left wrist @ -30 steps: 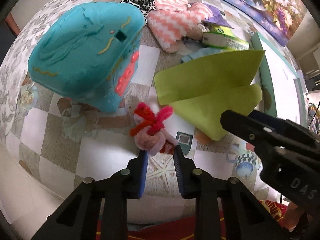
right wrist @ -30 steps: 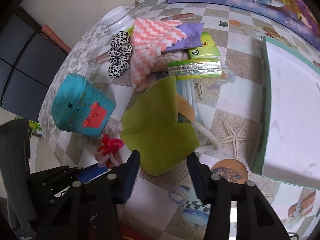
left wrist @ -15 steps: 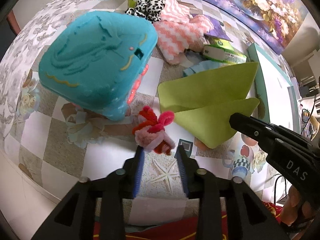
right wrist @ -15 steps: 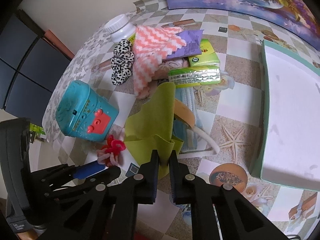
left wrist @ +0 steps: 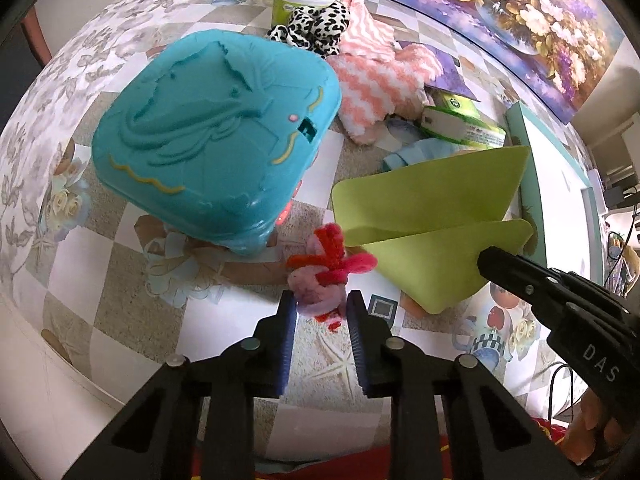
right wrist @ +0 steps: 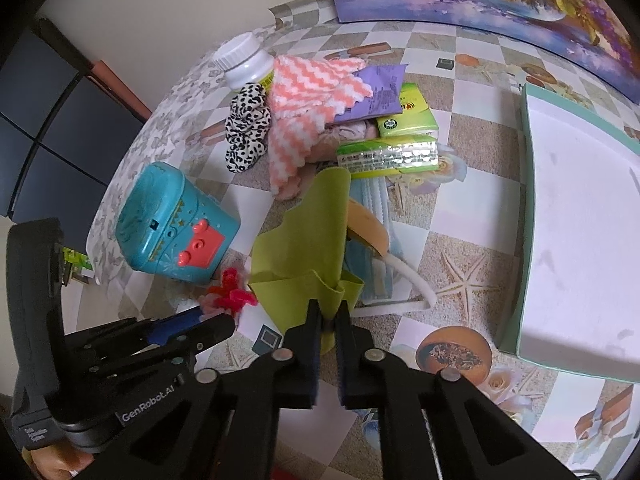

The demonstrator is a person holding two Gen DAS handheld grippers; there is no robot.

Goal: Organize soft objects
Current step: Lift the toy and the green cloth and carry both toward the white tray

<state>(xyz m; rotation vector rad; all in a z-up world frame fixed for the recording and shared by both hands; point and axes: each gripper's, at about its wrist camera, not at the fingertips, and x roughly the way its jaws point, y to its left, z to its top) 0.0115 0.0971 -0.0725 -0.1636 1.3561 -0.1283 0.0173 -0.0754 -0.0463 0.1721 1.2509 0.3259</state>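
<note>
Glossy checkered tablecloth (right wrist: 472,216) (crumpled smooth green sheet (right wrist: 304,248)).

A tabletop (right wrist: 472,184) under a checked, flower-printed cloth carries a teal plastic toy box (right wrist: 172,228) at left, a white-lidded bottle (right wrist: 244,62) upper centre, and a mint-edged white tray (right wrist: 580,220) at right.

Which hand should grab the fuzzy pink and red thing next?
Left. The left gripper already has the fuzzy pink and red bundle between its jaws, which have just been closing. The right gripper is busy, shut on the green cloth.
</note>
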